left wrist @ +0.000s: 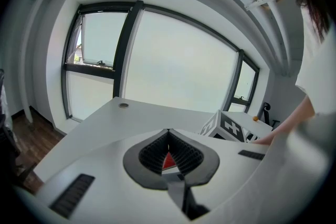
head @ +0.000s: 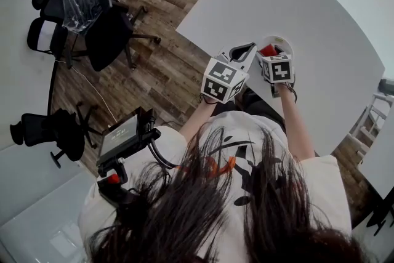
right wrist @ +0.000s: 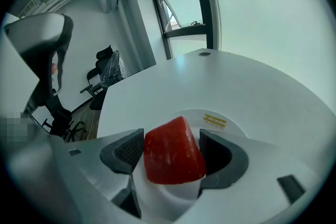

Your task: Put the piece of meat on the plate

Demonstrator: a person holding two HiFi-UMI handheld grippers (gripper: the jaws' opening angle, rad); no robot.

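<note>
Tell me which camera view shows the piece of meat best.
The right gripper view: the red piece of meat fills the gap between the jaws of the right hand-held gripper, over the white plate. The head view shows only a small red patch. The left gripper view shows a red sliver through its own jaws.

No lettering can be read anywhere; the plate bears a small yellow sticker on its rim; its print is too small to make out.
</note>
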